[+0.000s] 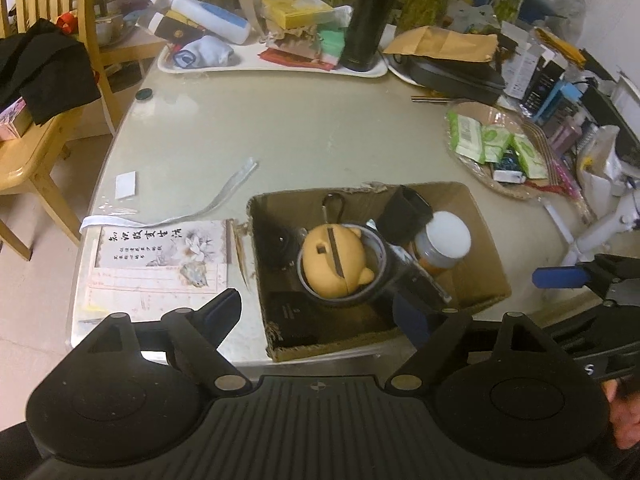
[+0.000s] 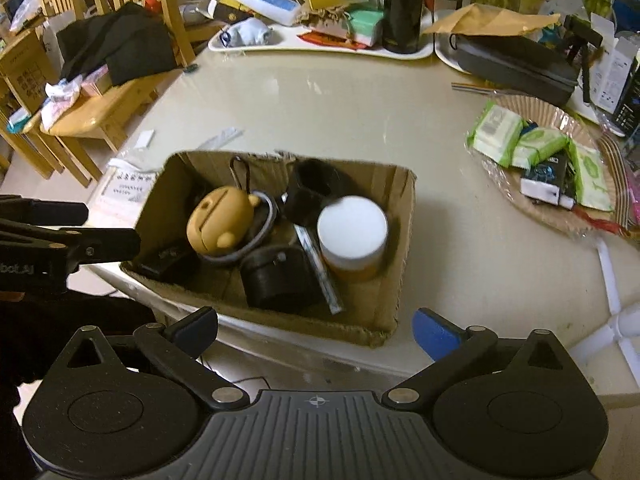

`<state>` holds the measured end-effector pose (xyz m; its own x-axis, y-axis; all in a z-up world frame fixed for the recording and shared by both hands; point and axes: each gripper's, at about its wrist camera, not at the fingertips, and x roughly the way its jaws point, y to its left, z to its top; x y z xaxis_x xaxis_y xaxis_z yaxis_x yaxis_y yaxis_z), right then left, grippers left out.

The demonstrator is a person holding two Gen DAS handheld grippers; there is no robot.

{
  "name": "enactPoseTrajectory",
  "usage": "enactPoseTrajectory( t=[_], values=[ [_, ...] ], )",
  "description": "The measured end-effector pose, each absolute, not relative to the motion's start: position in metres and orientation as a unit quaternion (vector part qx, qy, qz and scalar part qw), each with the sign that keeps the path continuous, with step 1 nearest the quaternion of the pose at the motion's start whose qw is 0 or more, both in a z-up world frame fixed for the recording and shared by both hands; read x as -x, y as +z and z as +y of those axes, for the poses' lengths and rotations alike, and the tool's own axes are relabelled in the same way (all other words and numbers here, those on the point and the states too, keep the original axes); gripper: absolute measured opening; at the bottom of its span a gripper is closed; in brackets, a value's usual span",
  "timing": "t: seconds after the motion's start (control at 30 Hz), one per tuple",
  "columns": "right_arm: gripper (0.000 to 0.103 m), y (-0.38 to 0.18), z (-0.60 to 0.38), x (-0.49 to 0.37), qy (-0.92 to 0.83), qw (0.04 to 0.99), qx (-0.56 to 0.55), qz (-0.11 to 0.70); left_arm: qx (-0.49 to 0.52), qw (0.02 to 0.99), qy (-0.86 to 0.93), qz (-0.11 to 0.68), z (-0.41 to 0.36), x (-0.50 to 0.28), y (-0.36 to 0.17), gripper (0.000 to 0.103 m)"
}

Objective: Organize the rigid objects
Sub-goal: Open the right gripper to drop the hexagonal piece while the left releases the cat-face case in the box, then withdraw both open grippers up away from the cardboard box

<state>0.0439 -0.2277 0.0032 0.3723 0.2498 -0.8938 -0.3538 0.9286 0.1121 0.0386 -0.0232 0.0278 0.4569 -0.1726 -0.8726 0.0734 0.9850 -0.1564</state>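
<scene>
Nearest the cameras, both grippers hang above the table's near edge, pointing down. The left gripper (image 1: 322, 314) is spread wide with nothing between its fingers. The right gripper (image 2: 316, 330) is released too, jaws far apart and empty. Just beyond them sits the box (image 2: 404, 208) near the table (image 1: 304, 120) edge. Inside it, a tan bear case (image 2: 222, 220) lies in a tape roll (image 2: 264, 232) on the left, a white-lidded jar (image 2: 352, 236) stands on the right, and a black pouch (image 2: 280, 276) sits in front, a clear ruler (image 2: 320, 272) between them. Left of the box lies a printed booklet (image 1: 160, 260). To the right, a basket (image 2: 520, 108) holds green wipes (image 2: 496, 132). Farthest off, a white tray (image 1: 280, 66) carries a black flask (image 1: 370, 16).
</scene>
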Motion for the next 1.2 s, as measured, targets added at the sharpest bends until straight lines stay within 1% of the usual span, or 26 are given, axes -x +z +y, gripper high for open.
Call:
enactPoseTrajectory(
  t=[0.1, 0.17, 0.23, 0.63, 0.8, 1.2],
  values=[
    [0.103, -0.001, -0.229, -0.041, 0.175, 0.824, 0.057, 0.536, 0.046, 0.854, -0.076, 0.513, -0.027, -0.033, 0.027, 0.099],
    [0.103, -0.004, -0.231, -0.039, 0.17, 0.821, 0.062, 0.541, 0.039, 0.854, -0.077, 0.513, -0.029, -0.028, 0.025, 0.099],
    [0.103, -0.007, -0.232, -0.038, 0.167, 0.82, 0.065, 0.544, 0.038, 0.852, -0.077, 0.517, -0.029, -0.025, 0.021, 0.103],
    [0.103, -0.02, -0.228, -0.028, 0.159, 0.809, 0.099, 0.558, -0.012, 0.857, -0.067, 0.511, -0.039, -0.009, 0.001, 0.103],
    [0.103, -0.026, -0.226, -0.028, 0.155, 0.806, 0.113, 0.561, -0.014, 0.862, -0.059, 0.503, -0.037, -0.009, -0.004, 0.103],
    [0.103, -0.028, -0.215, -0.032, 0.157, 0.803, 0.129, 0.56, -0.031, 0.856, -0.049, 0.514, -0.033, -0.015, -0.012, 0.103]
  ],
)
